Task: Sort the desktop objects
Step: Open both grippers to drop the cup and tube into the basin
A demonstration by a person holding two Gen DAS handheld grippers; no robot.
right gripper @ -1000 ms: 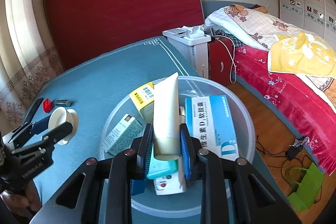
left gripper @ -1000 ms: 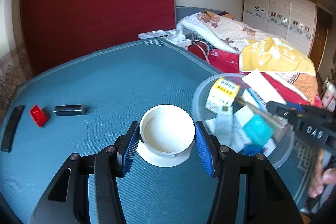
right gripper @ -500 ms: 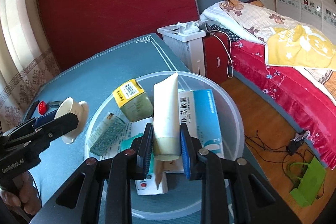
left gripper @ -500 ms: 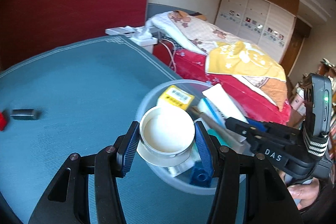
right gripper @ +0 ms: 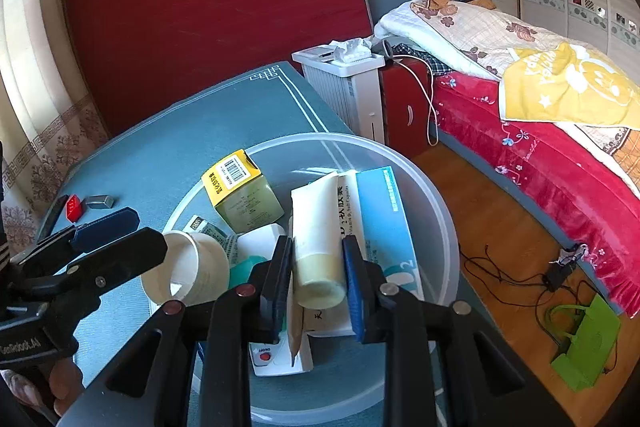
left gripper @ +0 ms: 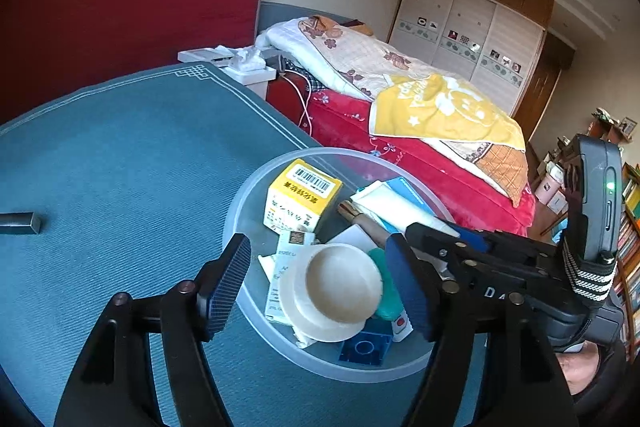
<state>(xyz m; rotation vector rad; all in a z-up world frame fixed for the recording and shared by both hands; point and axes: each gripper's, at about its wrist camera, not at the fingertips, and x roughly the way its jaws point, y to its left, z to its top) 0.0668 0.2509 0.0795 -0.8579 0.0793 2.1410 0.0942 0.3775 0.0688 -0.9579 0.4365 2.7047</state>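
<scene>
The left gripper (left gripper: 320,281) has just been opening its jaws: they stand wide, clear of the white round plastic cup (left gripper: 336,289), which lies tilted on the boxes at the lower centre of the left wrist view, inside the clear round plastic tub (left gripper: 256,195) on the teal-covered bench (left gripper: 120,167). The right gripper (right gripper: 318,269) holds its jaws narrow, clamped on a cream squeeze tube (right gripper: 316,227) above the tub, mid-frame.

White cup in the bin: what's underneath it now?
The white cup lies on a white-green box, a teal item and a blue brick inside the clear bin. Anything directly beneath it is hidden.
</scene>
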